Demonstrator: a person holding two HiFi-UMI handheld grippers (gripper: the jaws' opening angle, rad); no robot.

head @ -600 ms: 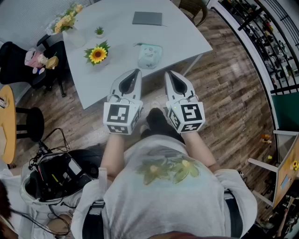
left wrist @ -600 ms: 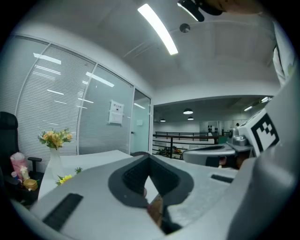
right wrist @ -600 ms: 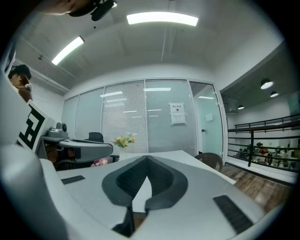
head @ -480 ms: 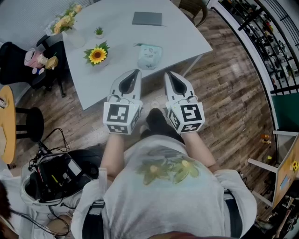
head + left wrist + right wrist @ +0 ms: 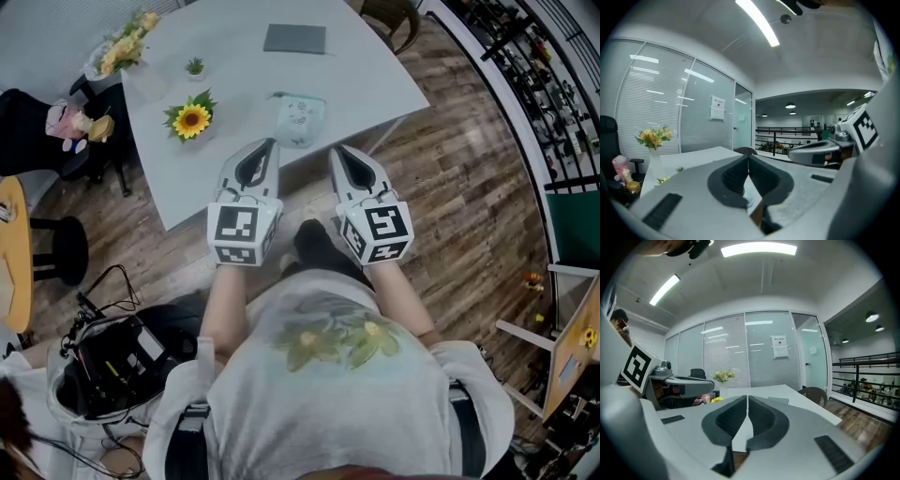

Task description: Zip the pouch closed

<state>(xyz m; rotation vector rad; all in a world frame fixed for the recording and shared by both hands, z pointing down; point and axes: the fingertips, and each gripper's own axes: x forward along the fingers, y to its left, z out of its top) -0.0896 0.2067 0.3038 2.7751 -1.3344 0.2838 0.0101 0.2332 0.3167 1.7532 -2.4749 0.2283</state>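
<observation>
Left tool [image 5: 273,143] is held out in front of the person [image 5: 328,375], pointing toward the near edge of the white surface [image 5: 234,37]. Its own view shows the two jaws pressed together, with nothing between them. Right tool [image 5: 336,149] sits just beside it and roughly parallel. Its jaws are likewise closed on nothing, their tips meeting. Each tool carries its marker cube at the near end, by the person's wrists.

Off the left side of the surface stands a black chair [image 5: 23,127] with a soft toy on it. At the surface's far left corner is a vase [image 5: 120,58] of yellow and pale flowers. Right of it and nearer lies a sunflower [image 5: 190,121], with a small potted plant [image 5: 195,67] beyond it. Further right, close to the near edge, rests the pouch [image 5: 298,118], pale mint. It lies just beyond the two tool tips and between them, touched by neither. Whether its zip is open cannot be made out from this height. A grey flat pad [image 5: 294,38] lies at the far side, right of centre. Wooden floor [image 5: 469,187] spreads to the right.
</observation>
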